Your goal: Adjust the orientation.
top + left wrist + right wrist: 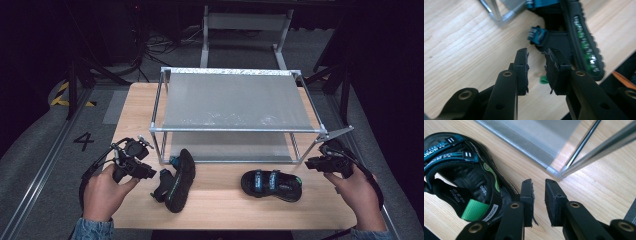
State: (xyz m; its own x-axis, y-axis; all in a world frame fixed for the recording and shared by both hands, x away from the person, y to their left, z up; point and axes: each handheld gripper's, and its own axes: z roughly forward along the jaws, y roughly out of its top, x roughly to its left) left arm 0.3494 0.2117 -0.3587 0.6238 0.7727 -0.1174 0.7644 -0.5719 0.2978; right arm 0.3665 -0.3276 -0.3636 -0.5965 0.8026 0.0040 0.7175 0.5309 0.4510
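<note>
A two-tier rack point(235, 100) was set at the far middle of the table point(220, 207). One sandal point(179, 181) was tipped on its side before the rack's near left post; the other sandal point(272, 184) was laid flat before the rack's near right half. The left gripper point(142, 167) was held left of the rack's near left post, the right gripper point(320, 161) at its near right corner.

Two black sandals with blue straps: left sandal point(179, 181) tipped on its side, right sandal point(272, 185) flat, well apart.
</note>
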